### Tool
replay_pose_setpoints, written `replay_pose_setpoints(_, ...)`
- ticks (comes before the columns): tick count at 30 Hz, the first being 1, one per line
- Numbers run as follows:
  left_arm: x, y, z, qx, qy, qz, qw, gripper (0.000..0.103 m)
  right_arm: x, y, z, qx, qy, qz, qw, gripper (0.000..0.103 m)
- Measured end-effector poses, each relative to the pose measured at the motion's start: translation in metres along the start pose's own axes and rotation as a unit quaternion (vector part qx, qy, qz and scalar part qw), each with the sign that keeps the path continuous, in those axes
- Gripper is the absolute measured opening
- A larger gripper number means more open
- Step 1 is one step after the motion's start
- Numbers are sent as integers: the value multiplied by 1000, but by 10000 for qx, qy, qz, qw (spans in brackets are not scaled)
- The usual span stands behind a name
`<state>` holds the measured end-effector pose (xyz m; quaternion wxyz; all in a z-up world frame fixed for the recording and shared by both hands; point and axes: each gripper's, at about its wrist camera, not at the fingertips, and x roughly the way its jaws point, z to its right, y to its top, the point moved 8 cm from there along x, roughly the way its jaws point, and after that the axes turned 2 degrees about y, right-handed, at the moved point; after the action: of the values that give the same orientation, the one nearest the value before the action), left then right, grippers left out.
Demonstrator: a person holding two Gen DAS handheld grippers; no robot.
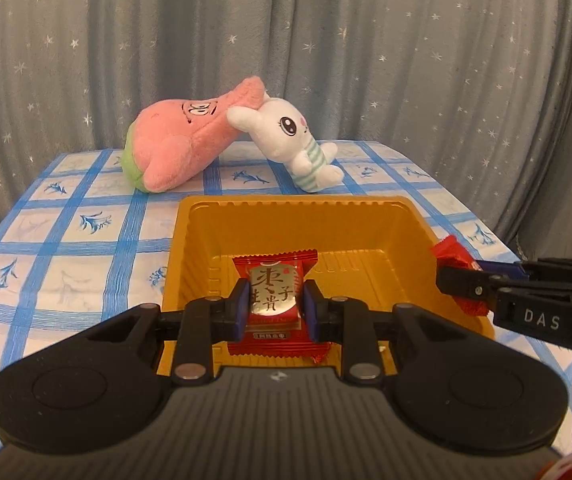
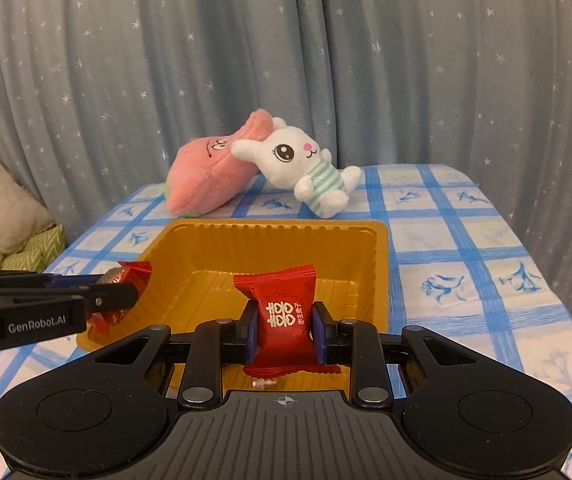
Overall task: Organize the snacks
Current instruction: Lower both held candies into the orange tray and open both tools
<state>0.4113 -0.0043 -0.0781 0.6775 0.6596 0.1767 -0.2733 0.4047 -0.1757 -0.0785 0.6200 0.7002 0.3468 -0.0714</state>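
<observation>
Snacks first: two red wrapped candies, and both are up in the air right now, neither one set down yet. The left hand-held gripper [image 1: 274,306] is clamped on the candy with the silver label [image 1: 273,300], holding it over the near end of the gold tray [image 1: 301,216]. The right hand-held gripper [image 2: 284,330] is pinching the plain red candy [image 2: 282,320] by its sides, also just above the tray's near edge, a bit to the right of the other one.

As for progress, I'd say this is pretty early, or at least nothing shows as finished. The tray floor that I can see looks bare (the near strip is hidden behind the grippers and candies, so can't swear to it). There's a small shiny scrap at the near edge in the right wrist view, can't tell what it is.

What's left, as I read it: lower both candies in, let go, then see if more snacks are around. None show on the checked blue tabletop [image 2: 465,240], only a pink plush [image 1: 182,144] and a white bunny plush [image 1: 293,136] leaning together at the far side, well clear of the tray.
</observation>
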Motion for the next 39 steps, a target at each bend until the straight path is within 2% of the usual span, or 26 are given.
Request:
replay_pose_setpoints(11, 18, -1, -1, 66, -13, -52, 10000, 26, 19, 2, 4, -25, 14, -95, 10000, 28)
replay_pose_setpoints(12, 19, -1, -2, 59, -5, -42, 10000, 34, 20, 2, 5, -16, 10, -100, 9999, 28)
replay_pose_setpoints(14, 18, 0, -5, 31, 49, -7, 10000, 42, 20, 2, 5, 9, 4, -103, 9999, 28)
replay_pose_setpoints(17, 16, 1, -11, 10, 164, 4, 9999, 42, 19, 2, 7, 56, 6, -85, 9999, 28)
replay_pose_setpoints(29, 14, 2, -14, -41, 123, 4, 9999, 43, 21, 3, 9, 157, 72, -47, 9998, 28)
replay_pose_setpoints(31, 13, 3, -14, -39, 135, 7, 9999, 44, 21, 4, 10, 202, 150, -24, 9997, 36)
replay_pose_setpoints(32, 13, 2, -14, -38, 139, 9, 9999, 46, 20, 4, 11, 258, 158, 2, 9995, 62)
replay_pose_setpoints(33, 13, 2, -14, -40, 140, 9, 9999, 46, 19, 5, 14, 351, 154, 70, 9992, 79)
replay_pose_setpoints(39, 9, 1, -14, -29, 145, 30, 9999, 47, 8, 14, 24, 575, 74, 290, 9979, 80)
